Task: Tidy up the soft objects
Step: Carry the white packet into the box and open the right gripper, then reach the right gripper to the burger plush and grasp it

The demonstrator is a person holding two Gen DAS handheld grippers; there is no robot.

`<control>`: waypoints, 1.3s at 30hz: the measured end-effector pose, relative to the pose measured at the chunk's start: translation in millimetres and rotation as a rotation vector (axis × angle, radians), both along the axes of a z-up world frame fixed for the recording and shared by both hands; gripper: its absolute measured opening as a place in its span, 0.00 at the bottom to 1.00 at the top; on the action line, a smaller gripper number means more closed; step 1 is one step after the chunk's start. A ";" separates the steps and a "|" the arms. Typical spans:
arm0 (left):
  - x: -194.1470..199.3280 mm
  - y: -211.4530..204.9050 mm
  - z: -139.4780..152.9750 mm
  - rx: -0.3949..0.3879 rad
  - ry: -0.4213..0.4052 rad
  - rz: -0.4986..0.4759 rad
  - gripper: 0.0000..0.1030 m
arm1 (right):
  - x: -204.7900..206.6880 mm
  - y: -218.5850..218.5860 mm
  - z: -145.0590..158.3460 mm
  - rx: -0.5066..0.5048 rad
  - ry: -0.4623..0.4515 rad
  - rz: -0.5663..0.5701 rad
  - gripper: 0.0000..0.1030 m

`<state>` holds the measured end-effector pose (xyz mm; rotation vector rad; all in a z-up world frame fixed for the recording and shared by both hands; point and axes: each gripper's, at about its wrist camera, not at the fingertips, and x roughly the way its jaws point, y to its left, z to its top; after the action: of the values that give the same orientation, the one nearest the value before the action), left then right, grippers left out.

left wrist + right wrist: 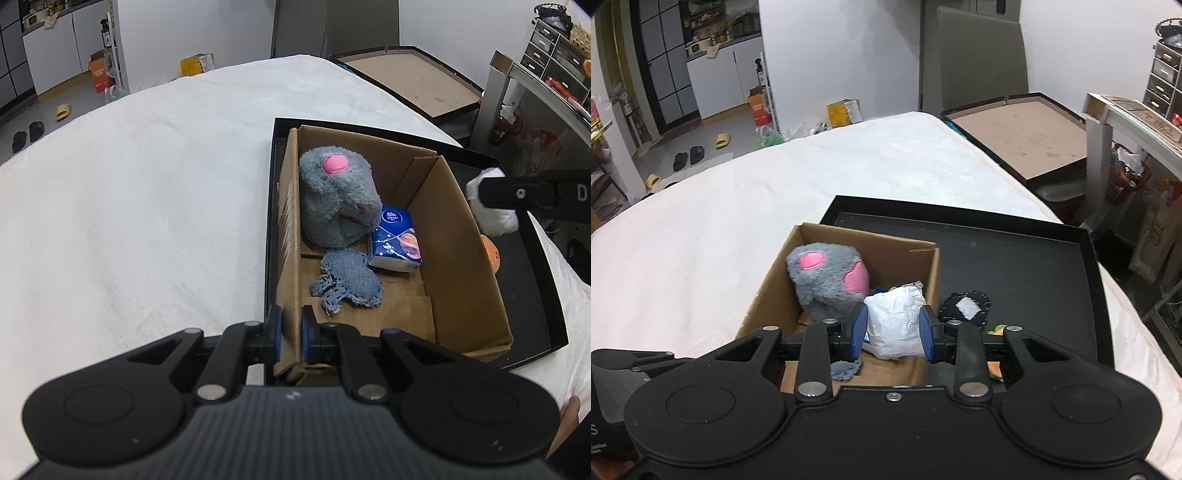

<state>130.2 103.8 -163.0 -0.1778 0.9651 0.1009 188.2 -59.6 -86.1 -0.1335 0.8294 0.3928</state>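
Note:
A cardboard box (454, 236) stands in a black tray (532, 280) on the white bed. In it lie a grey plush toy with pink patches (338, 195), a blue tissue pack (395, 240) and a denim patch (347, 282). My left gripper (290, 332) is shut on the box's left wall. My right gripper (893, 334) is shut on a white crumpled wad (894, 325) and holds it above the box's right wall; it also shows in the left wrist view (491, 210). The plush toy (831, 284) and box (768, 291) show below it.
In the tray beside the box lie a dark patch with a white square (967, 306), an orange round thing (491, 254) and a green-orange piece (995, 330). A brown board (1023, 129) and a glass table (1137, 122) stand right of the bed.

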 end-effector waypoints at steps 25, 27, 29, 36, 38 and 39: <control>2.2 -3.4 1.3 0.028 0.013 0.002 0.10 | 11.1 -41.7 -6.1 0.007 0.053 -0.021 0.39; 2.0 -5.7 2.1 0.043 0.014 0.002 0.12 | 13.5 -49.1 -7.1 0.007 0.056 -0.027 0.42; 2.6 -7.4 3.0 0.059 0.022 0.006 0.13 | 15.8 -56.5 -8.2 0.013 0.060 -0.033 0.43; 4.4 -14.0 8.9 0.114 0.032 0.006 0.29 | 22.1 -78.2 -14.2 0.023 0.068 -0.021 0.54; 4.7 -14.2 11.8 0.117 0.023 0.009 0.37 | 24.4 -84.0 -17.0 0.030 0.070 -0.023 0.58; 4.8 -14.0 13.0 0.116 0.018 0.013 0.42 | 26.0 -87.0 -18.5 0.033 0.072 -0.021 0.62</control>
<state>135.0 89.8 -150.0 -0.0763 0.9733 0.1708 214.3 -146.6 -104.7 -0.0804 0.8941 0.3930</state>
